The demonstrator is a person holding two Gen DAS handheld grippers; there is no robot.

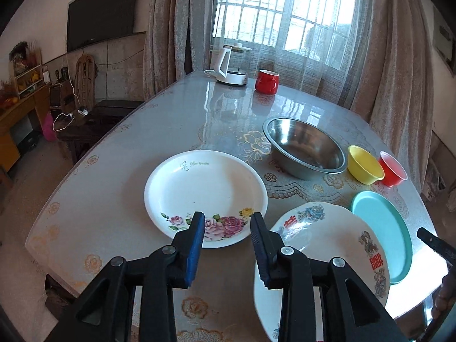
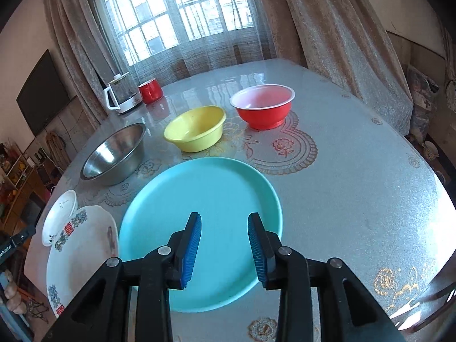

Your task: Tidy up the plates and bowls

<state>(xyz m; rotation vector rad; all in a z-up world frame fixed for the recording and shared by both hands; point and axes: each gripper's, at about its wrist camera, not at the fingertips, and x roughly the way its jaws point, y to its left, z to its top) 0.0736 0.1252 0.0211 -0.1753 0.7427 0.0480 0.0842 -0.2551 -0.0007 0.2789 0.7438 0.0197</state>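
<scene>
My left gripper [image 1: 228, 219] is open and holds nothing; its tips hang over the near rim of a white rose-printed plate [image 1: 199, 188]. To its right lies a larger patterned plate [image 1: 327, 245] with red characters, then a teal plate [image 1: 382, 228]. Behind them stand a steel bowl [image 1: 307, 148], a yellow bowl [image 1: 364, 165] and a red bowl [image 1: 392, 171]. My right gripper [image 2: 224, 219] is open and empty above the teal plate [image 2: 205, 205]. The right wrist view also shows the yellow bowl [image 2: 196, 128], red bowl [image 2: 263, 105] and steel bowl [image 2: 114, 154] standing apart.
A white kettle [image 1: 230, 65] and a red mug [image 1: 266, 81] stand at the far end of the table [image 1: 108, 176] by the curtained window. The glossy table top drops off at the left. A low dark table [image 1: 85, 131] stands on the floor beyond that edge.
</scene>
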